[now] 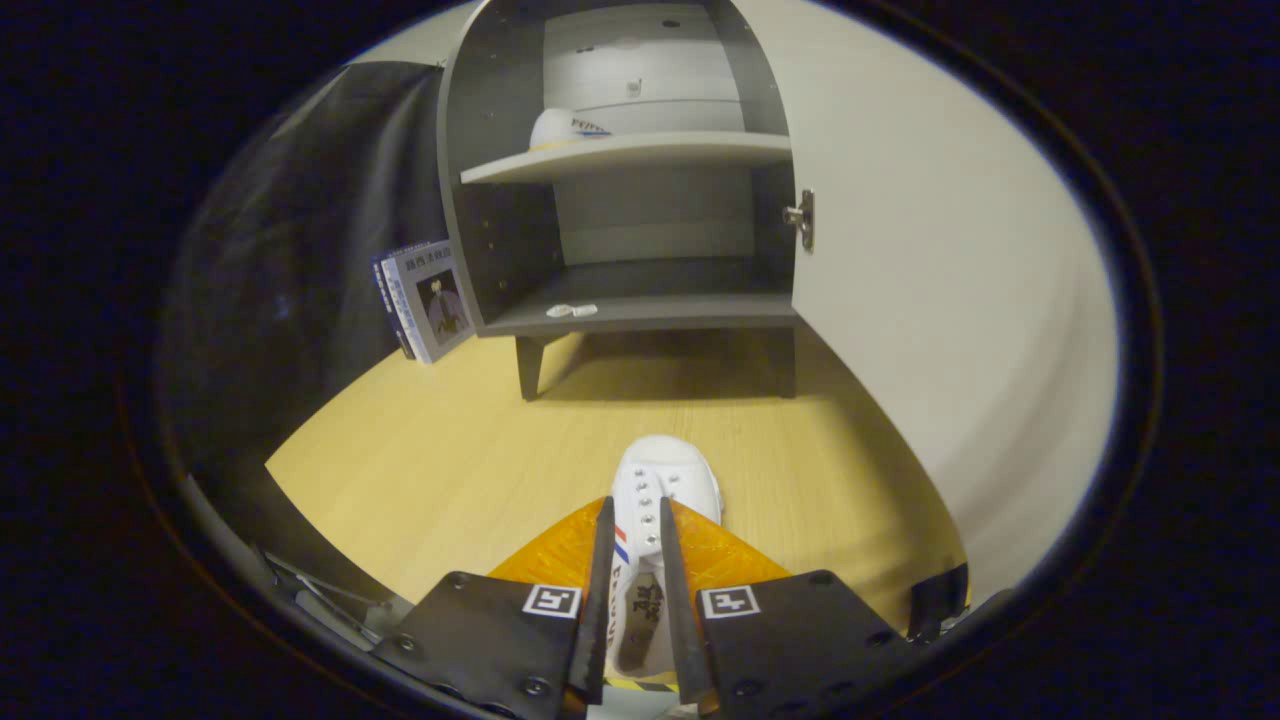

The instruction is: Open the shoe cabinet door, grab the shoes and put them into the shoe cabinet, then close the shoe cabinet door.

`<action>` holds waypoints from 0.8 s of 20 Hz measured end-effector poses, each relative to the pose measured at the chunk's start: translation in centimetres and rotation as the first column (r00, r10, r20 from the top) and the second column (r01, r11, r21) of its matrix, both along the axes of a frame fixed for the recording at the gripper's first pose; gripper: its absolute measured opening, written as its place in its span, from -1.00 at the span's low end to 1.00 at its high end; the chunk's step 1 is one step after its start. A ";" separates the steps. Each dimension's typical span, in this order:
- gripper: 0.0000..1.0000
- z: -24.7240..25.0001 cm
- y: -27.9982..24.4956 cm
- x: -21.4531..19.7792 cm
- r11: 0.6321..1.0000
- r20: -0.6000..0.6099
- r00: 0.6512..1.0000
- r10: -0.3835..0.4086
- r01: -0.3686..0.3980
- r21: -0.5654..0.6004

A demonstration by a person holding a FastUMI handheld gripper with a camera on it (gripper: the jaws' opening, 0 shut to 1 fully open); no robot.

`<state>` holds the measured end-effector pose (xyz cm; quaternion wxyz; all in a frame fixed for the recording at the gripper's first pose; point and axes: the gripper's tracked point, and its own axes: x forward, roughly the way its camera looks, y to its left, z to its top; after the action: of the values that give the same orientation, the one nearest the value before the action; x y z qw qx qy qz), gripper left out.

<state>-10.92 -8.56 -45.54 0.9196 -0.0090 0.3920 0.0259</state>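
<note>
The white shoe (655, 520) lies lengthwise between the claw (634, 535) fingers, toe pointing ahead toward the shoe cabinet (620, 315). The claw is closed narrow, both fingers pressing the shoe's sides above the wooden table (450, 470). Beyond, the cabinet door (930, 260) stands open; another shoe (565, 128) sits on the upper shelf. A book (430, 300) leans beside the cabinet.

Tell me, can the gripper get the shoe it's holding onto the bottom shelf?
Probably yes: the gripper is shut on the shoe, the door stands open, and the bottom shelf lies ahead.
</note>
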 end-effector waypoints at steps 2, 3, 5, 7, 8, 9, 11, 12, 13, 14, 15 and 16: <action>-0.41 -2.0 -0.1 -1.0 1.000 -0.057 0.998 -0.011 0.012 0.008; -0.42 -2.8 -0.1 -1.4 1.000 -0.077 0.997 -0.014 0.015 0.013; -0.42 -3.1 -0.1 -1.4 0.999 -0.075 0.997 -0.026 0.028 0.028; -0.43 -3.5 0.0 -1.5 0.999 -0.083 0.996 -0.027 0.031 0.043; -0.43 -3.5 -0.1 -1.6 0.998 -0.090 0.995 -0.032 0.037 0.055; -0.42 -3.4 -0.2 -1.5 0.997 -0.084 0.995 -0.047 0.053 0.064; -0.42 -3.3 -0.2 -1.9 0.990 -0.102 0.991 -0.081 0.092 0.103; -0.43 -3.2 -0.2 -2.1 0.987 -0.102 0.990 -0.096 0.107 0.119; -0.43 -3.0 -0.2 -2.1 0.986 -0.098 0.990 -0.100 0.113 0.127; -0.42 -3.0 0.0 -2.2 0.986 -0.096 0.990 -0.098 0.110 0.128; -0.42 -2.8 0.3 -2.4 0.987 -0.092 0.992 -0.088 0.100 0.129; -0.42 -2.8 0.8 -2.6 0.989 -0.092 0.993 -0.070 0.082 0.126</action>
<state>-13.56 -7.74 -48.38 0.9006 0.0667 0.4292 0.0165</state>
